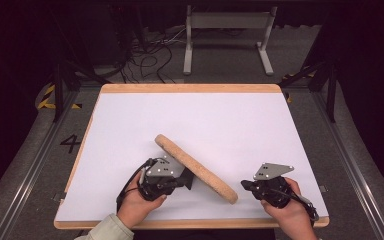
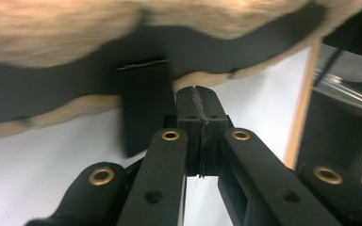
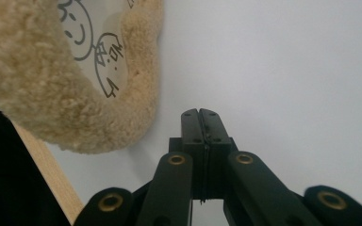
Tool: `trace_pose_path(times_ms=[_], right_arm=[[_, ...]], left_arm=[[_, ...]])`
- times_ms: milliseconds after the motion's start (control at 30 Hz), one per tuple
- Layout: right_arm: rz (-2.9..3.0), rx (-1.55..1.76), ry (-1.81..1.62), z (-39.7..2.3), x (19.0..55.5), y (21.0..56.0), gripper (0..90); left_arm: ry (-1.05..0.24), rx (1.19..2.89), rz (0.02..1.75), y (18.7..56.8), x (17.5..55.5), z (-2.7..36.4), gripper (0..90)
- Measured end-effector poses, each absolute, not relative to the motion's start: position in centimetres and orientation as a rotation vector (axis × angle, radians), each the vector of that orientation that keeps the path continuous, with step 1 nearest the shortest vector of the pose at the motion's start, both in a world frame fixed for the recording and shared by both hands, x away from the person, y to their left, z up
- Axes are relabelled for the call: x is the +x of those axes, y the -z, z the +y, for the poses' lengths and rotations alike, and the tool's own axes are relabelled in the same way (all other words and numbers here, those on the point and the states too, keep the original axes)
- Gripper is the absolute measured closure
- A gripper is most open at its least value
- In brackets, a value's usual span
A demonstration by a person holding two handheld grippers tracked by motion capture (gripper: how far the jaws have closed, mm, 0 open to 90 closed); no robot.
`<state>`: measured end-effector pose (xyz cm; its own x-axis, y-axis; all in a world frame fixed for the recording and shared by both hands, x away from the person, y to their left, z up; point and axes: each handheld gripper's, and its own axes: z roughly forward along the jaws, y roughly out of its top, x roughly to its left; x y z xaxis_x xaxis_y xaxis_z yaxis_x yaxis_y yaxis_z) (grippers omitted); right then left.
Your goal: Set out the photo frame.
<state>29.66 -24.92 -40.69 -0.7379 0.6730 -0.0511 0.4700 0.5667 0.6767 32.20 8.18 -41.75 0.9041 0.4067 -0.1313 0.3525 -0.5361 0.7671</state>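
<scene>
**Tilted fleece-rimmed disc between two hand-held grippers**

A round, flat, tan disc with a fuzzy fleece-like rim [image 1: 196,167] stands tilted on edge on the white-topped counter with a light wooden border [image 1: 190,88], running diagonally from centre toward the near right. In the right gripper view its inner face is white with drawn cartoon faces [image 3: 92,44]; in the left gripper view its other face is dark, with a black tab [image 2: 141,106].

The left hand-held gripper [image 1: 187,179], held in the person's left hand [image 1: 139,202], sits against the disc's near side. Its jaws are pressed together with nothing between them; the closed tips [image 2: 199,101] lie just below the disc's rim.

The right hand-held gripper [image 1: 245,185], held in the right hand [image 1: 290,212], lies just beside the disc's lower end, apart from it. Its jaws are likewise clenched and empty over bare counter [image 3: 199,123].
</scene>
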Motion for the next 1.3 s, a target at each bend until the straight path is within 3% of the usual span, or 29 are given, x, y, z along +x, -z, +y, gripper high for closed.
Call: trace_pose_path(times_ms=[533,667,767,1300], right_arm=[[2.494,0.962,-0.95,-25.2,29.9,41.2,90.0],[2.484,0.966,-0.958,-25.4,29.9,41.1,90.0],[2.484,0.964,-0.958,-25.4,29.9,41.1,90.0],[2.494,0.949,-0.957,-25.1,29.8,41.1,90.0]], left_arm=[[-0.045,2.215,0.606,45.2,32.1,3.8,90.0],[-0.025,2.217,0.683,45.7,32.7,3.7,90.0],[-0.089,2.241,0.69,45.9,33.0,3.9,90.0],[-0.075,2.225,0.74,45.7,34.5,6.1,90.0]])
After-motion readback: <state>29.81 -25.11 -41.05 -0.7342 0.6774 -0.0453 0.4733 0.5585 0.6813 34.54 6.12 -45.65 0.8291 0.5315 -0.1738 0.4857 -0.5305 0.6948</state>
